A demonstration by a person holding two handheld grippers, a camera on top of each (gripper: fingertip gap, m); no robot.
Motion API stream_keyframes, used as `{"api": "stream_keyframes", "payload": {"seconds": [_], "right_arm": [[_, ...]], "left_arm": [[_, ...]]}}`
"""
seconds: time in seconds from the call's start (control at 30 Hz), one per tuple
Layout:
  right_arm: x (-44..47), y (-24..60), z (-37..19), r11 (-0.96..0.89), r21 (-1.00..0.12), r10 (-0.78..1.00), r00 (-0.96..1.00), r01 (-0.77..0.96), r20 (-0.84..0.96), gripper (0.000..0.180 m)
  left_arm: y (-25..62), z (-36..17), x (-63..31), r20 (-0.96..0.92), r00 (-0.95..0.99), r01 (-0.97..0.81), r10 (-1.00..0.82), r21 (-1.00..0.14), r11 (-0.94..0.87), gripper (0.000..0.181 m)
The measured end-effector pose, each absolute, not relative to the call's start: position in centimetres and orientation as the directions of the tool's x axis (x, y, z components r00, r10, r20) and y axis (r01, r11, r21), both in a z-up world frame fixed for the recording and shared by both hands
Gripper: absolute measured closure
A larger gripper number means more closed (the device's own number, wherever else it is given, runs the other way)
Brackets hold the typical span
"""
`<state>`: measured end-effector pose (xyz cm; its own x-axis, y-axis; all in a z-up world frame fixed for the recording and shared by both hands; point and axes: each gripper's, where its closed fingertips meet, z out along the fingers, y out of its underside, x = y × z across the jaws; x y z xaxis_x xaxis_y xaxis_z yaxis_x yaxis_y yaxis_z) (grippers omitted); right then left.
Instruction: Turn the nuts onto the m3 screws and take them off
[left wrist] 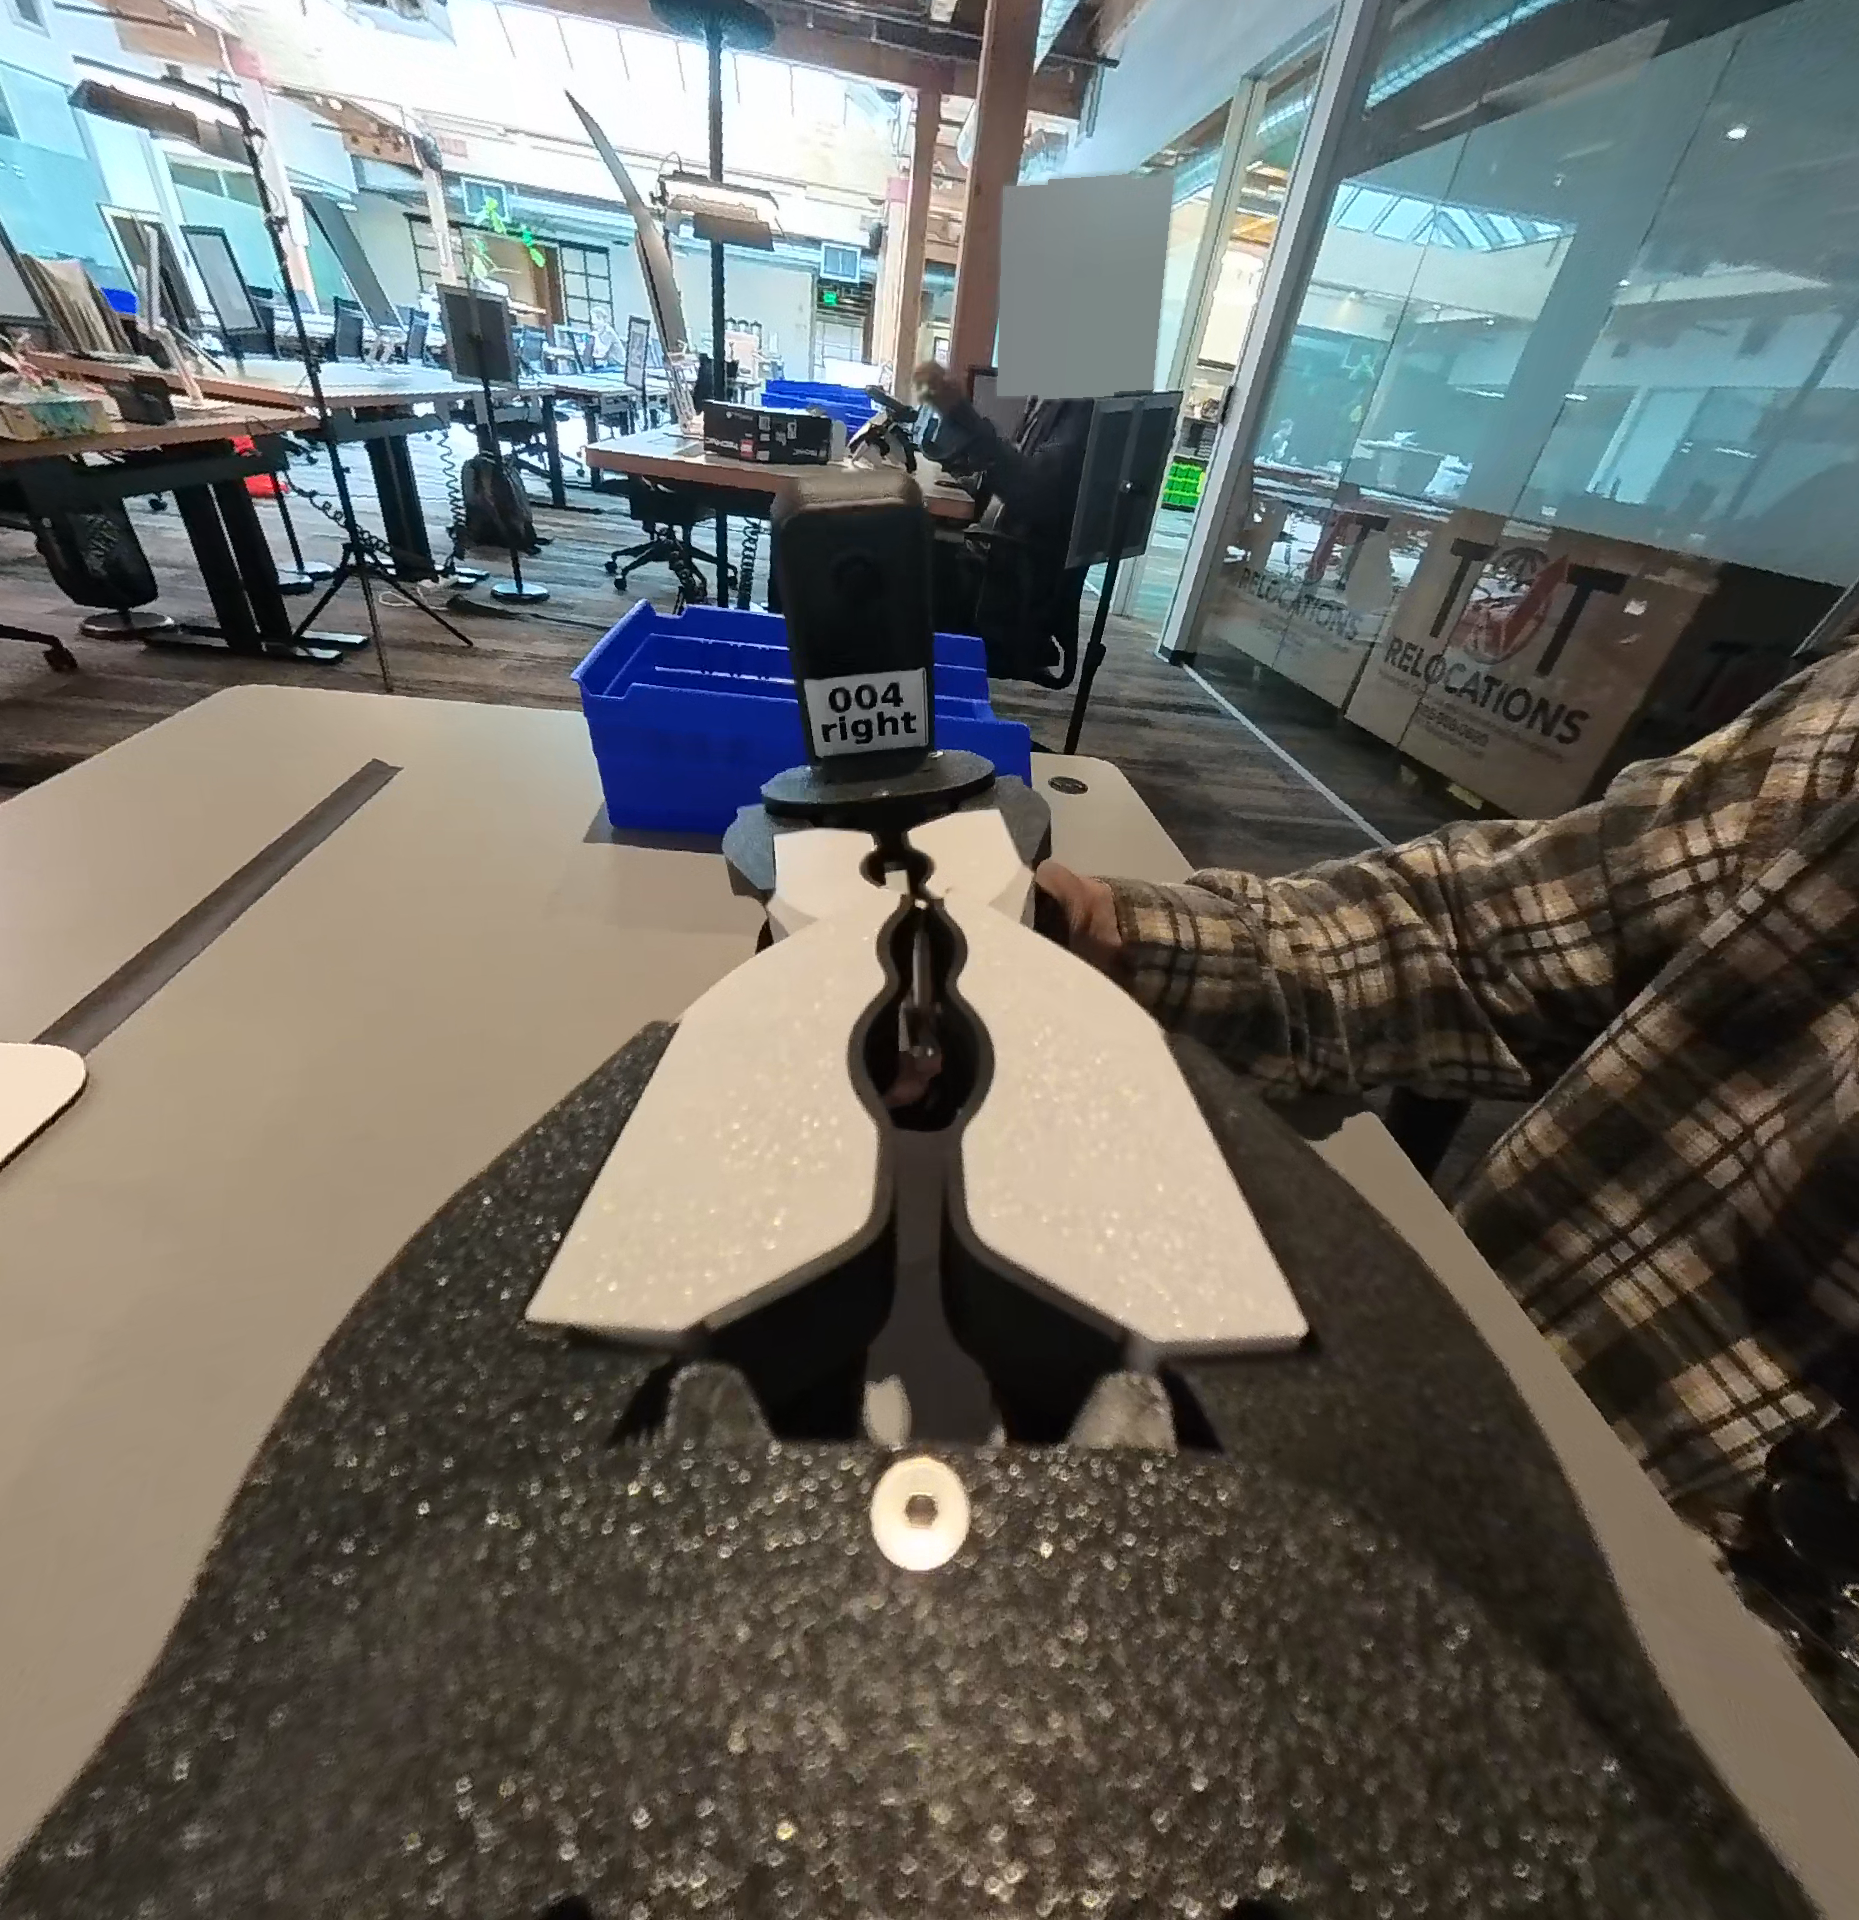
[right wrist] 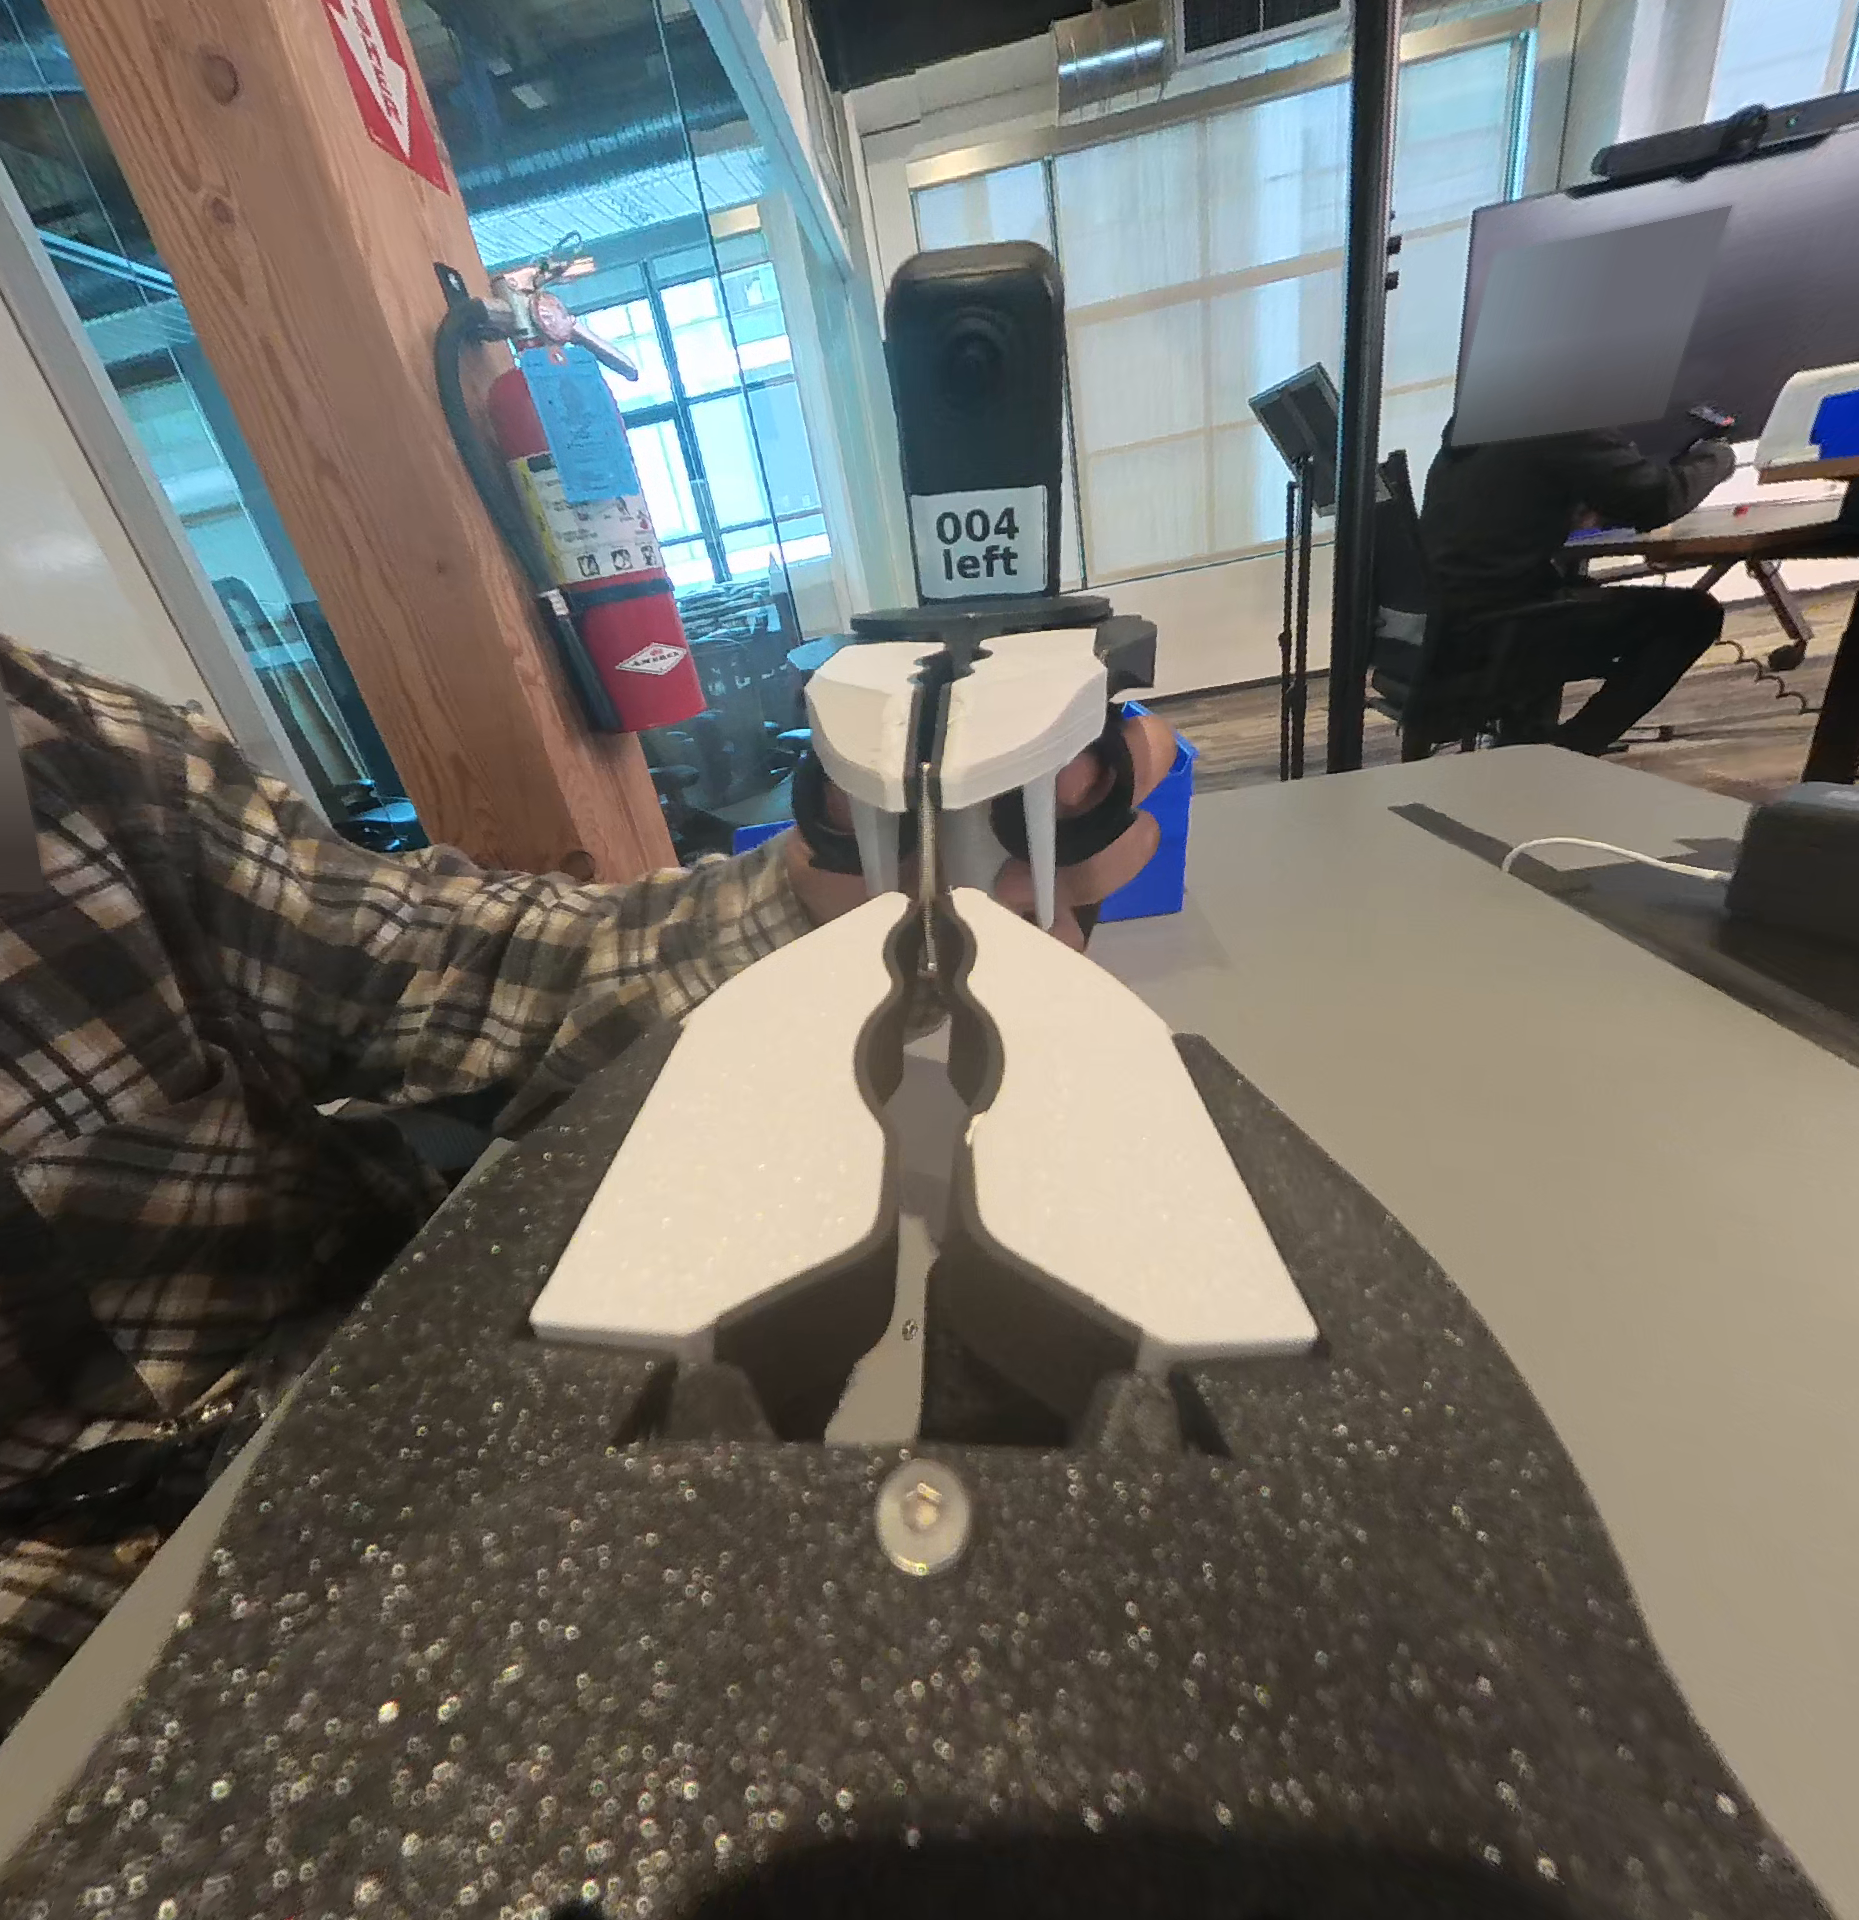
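Jaws of both grippers are closing tip to tip on one screw held between them above the bench; nut probably mid-thread, progress unclear.

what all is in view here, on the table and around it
thin metal screw: one, silver, spanning between the two grippers' tips above the table; any nut on it is too small to tell
grey table top: one, under both grippers
blue plastic bins: stacked, far edge of the table in the left wrist view
red fire extinguisher: one, on the wooden post
dark device with white cable: one, on the table at right in the right wrist view
seated person in dark clothes: one, at a background desk
plaid sleeves: both arms
left gripper: white jaws shut on the screw
right gripper: white jaws shut on the screw
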<state>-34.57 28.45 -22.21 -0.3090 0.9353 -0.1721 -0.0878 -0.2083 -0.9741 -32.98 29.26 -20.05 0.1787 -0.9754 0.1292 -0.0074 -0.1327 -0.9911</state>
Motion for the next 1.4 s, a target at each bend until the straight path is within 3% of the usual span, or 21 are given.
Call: {"api": "stream_keyframes", "payload": {"seconds": [0.1, 0.47, 0.57, 0.67, 1.4], "right_arm": [[-34.5, 28.5, -21.8, -0.209, -0.972, 0.937, -0.307, -0.108, -0.168, 0.172], [-34.4, 28.8, -21.9, -0.233, -0.967, 0.933, -0.304, -0.108, -0.191, 0.177], [-33.9, 29.7, -21.3, -0.294, -0.943, 0.925, -0.292, -0.153, -0.241, 0.178], [-33.3, 30.5, -20.8, -0.316, -0.929, 0.926, -0.276, -0.194, -0.258, 0.178], [-33.3, 29.9, -20.1, -0.232, -0.945, 0.950, -0.265, -0.232, -0.168, 0.178]], "left_arm": [[29.3, -20.2, -33.0, 0.130, 0.183, -0.013, -0.974, -0.991, -0.135, 0.179], [29.6, -20.4, -32.8, 0.153, 0.180, -0.014, -0.972, -0.987, -0.158, 0.178], [30.8, -20.5, -33.5, 0.177, 0.240, 0.017, -0.954, -0.984, -0.179, 0.157], [31.4, -21.0, -33.9, 0.239, 0.242, 0.041, -0.940, -0.971, -0.236, 0.151], [29.9, -21.9, -31.2, 0.278, 0.120, 0.033, -0.953, -0.961, -0.276, 0.173]]}}
